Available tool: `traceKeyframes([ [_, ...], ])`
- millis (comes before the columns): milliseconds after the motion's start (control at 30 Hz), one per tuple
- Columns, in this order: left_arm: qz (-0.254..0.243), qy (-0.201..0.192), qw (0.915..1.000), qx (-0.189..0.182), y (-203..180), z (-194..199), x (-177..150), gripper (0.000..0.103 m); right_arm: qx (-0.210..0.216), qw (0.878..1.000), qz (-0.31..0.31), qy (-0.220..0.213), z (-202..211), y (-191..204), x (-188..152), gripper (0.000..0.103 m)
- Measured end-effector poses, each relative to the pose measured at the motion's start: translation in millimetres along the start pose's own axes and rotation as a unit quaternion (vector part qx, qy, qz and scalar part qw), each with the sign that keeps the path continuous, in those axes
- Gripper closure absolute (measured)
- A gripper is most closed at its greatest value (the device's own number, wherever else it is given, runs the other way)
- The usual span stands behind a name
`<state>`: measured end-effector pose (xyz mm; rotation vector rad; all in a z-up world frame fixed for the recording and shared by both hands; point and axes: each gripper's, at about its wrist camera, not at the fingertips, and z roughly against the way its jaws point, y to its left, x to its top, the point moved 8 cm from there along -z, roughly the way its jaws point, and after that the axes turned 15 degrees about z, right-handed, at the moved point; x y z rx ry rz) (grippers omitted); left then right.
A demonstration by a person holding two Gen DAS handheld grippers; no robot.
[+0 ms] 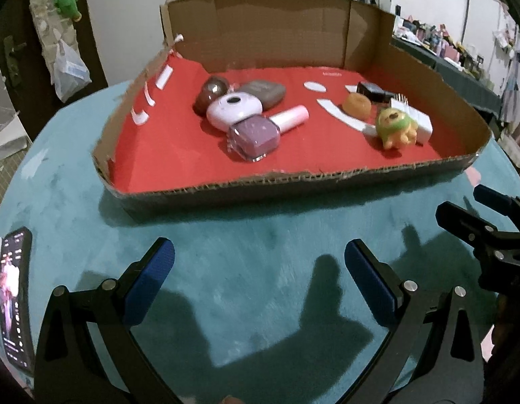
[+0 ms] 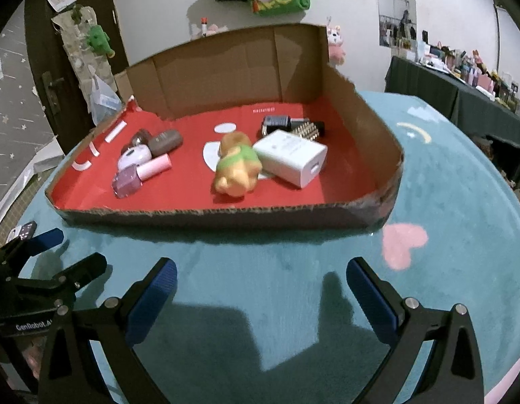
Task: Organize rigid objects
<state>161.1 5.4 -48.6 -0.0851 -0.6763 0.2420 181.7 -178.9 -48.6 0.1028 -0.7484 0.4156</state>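
Both grippers, left gripper [image 1: 259, 279] and right gripper [image 2: 261, 293], spread wide, empty, over teal table [image 1: 253, 235]. Nail polish bottle [image 1: 255, 134] at 12 o'clock in cardboard tray [image 1: 293, 181]: glass, slick, probably fragile; grip flat sides.

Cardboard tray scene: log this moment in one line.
left tool open, empty | right tool open, empty | both short of cardboard tray | nail polish bottle, white charger inside

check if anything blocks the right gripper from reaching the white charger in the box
Only the cardboard box's low front wall lies between the open right gripper and the white charger. The orange and green toy lies close against the charger's left side, so approach from above or the right.
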Motion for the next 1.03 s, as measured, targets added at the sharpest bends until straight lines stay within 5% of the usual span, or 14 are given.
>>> traceKeyframes([
  [1033, 0.004, 0.030, 0.9995, 0.001, 1.3, -13.3, -5.1, 0.000, -0.018, 0.999, 0.013, 0.029, -17.3, 2.1, -8.0, 0.000],
])
